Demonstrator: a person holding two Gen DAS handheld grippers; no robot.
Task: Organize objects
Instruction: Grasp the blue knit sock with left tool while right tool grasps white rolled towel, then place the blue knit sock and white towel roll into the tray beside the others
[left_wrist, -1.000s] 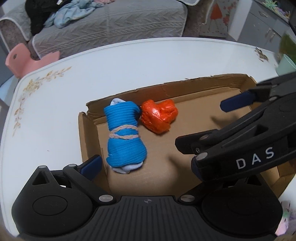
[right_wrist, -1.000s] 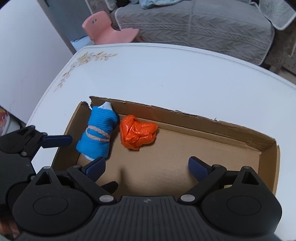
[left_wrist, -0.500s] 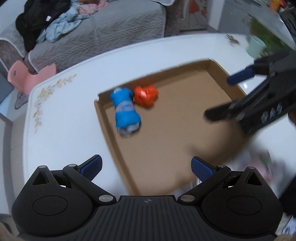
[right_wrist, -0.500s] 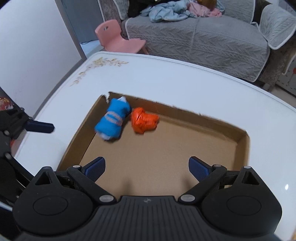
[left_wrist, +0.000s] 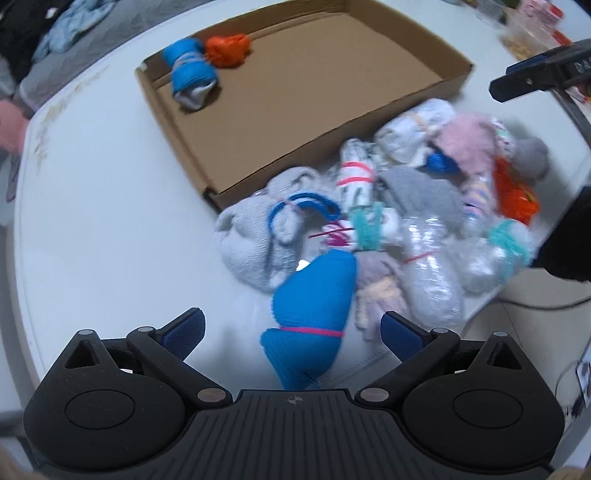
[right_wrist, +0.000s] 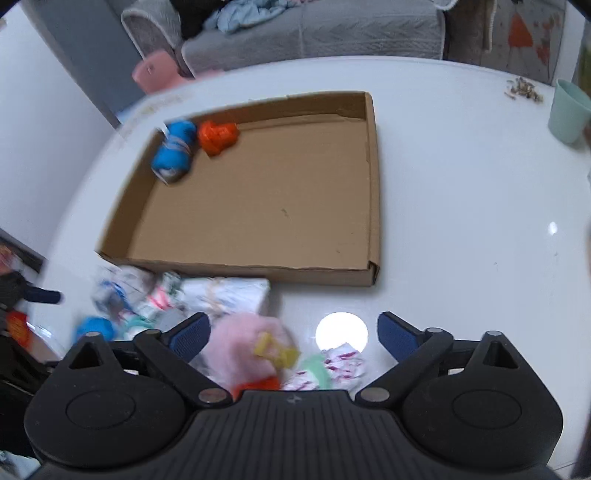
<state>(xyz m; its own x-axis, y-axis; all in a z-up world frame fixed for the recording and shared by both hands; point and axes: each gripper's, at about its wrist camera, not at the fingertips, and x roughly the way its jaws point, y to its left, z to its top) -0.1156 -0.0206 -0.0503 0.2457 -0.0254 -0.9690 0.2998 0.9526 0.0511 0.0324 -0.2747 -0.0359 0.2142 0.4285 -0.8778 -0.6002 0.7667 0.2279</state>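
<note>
A shallow cardboard box (left_wrist: 177, 122) (right_wrist: 373, 184) lies on the white table. In its far left corner rest a blue rolled bundle (left_wrist: 190, 72) (right_wrist: 173, 151) and an orange bundle (left_wrist: 227, 50) (right_wrist: 218, 136). A heap of rolled socks and wrapped bundles (left_wrist: 406, 206) (right_wrist: 177, 295) sits in front of the box. My left gripper (left_wrist: 291, 328) is open above a blue sock bundle (left_wrist: 314, 295) at the heap's near edge. My right gripper (right_wrist: 293, 332) is open over a pink fluffy bundle (right_wrist: 243, 339). Nothing is held.
A mint cup (right_wrist: 569, 110) stands at the table's far right, with crumbs (right_wrist: 524, 90) nearby. A grey sofa (right_wrist: 332, 29) with clothes and a pink chair (right_wrist: 159, 70) lie beyond the table. The right gripper's fingers (left_wrist: 535, 79) show at the left view's upper right.
Both grippers have pulled back from over the box toward the near side, bringing the heap of bundles into view. The two bundles in the box have not moved.
</note>
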